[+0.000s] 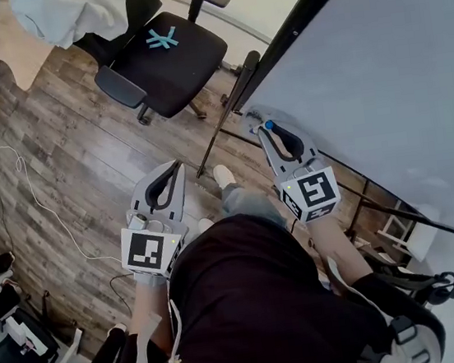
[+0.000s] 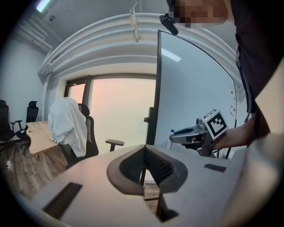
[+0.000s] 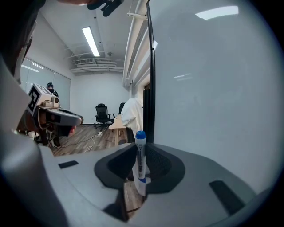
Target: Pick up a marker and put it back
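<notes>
A white marker with a blue cap (image 3: 140, 162) stands upright between the jaws of my right gripper (image 3: 140, 153), which is shut on it. In the head view the right gripper (image 1: 269, 129) is at the lower left edge of the whiteboard (image 1: 379, 73), and only the marker's blue cap (image 1: 268, 124) shows at its tip. My left gripper (image 1: 175, 168) hangs lower left of it, over the wooden floor. Its jaws are shut with nothing between them (image 2: 144, 150). The left gripper view shows the right gripper (image 2: 191, 135) out to the right, in front of the whiteboard (image 2: 195, 88).
A black office chair (image 1: 165, 56) stands ahead on the wooden floor, and another chair draped in white cloth (image 2: 66, 124) is by a wooden desk (image 1: 10, 43). The whiteboard's stand leg (image 1: 223, 123) runs between the grippers. Cables (image 1: 19, 175) trail over the floor at left.
</notes>
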